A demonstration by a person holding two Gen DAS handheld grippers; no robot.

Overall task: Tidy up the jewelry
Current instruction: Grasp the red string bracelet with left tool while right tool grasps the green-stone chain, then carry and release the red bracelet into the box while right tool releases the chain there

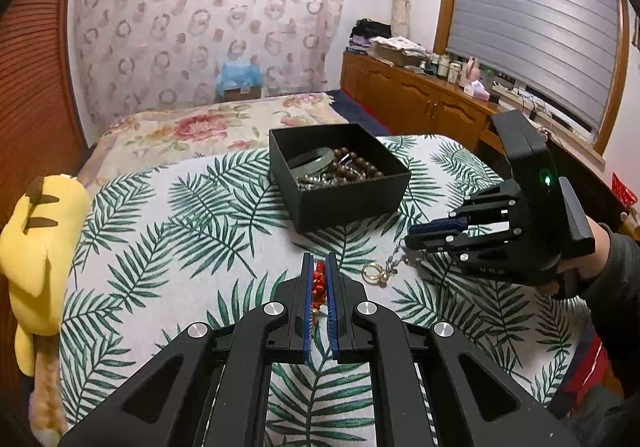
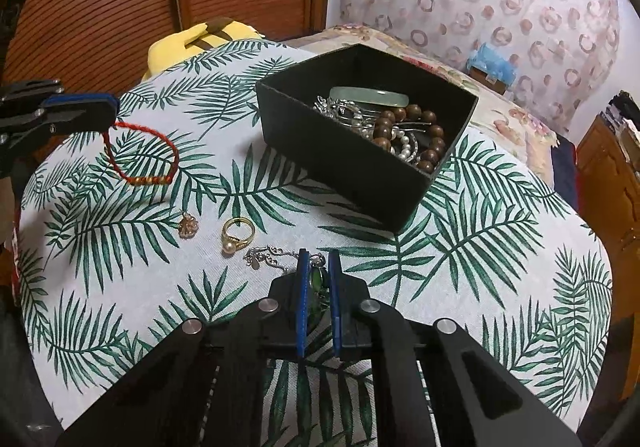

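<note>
The left gripper has its fingers clamped on one red cord bracelet, which hangs from the tips above the table with its leaf-print cloth. The right gripper has its fingers closed around the green stone of one silver necklace, whose chain trails on the cloth to the left of those fingers. Just left of that chain lies one gold ring with a pearl, and further left one small gold flower charm, both resting loose. Ahead of both grippers stands one black open box; inside it sit one pale green bangle, one brown wooden bead bracelet, and a tangle of silver and pearl pieces too mixed to count. One yellow plush toy lies at the table's far edge.
</note>
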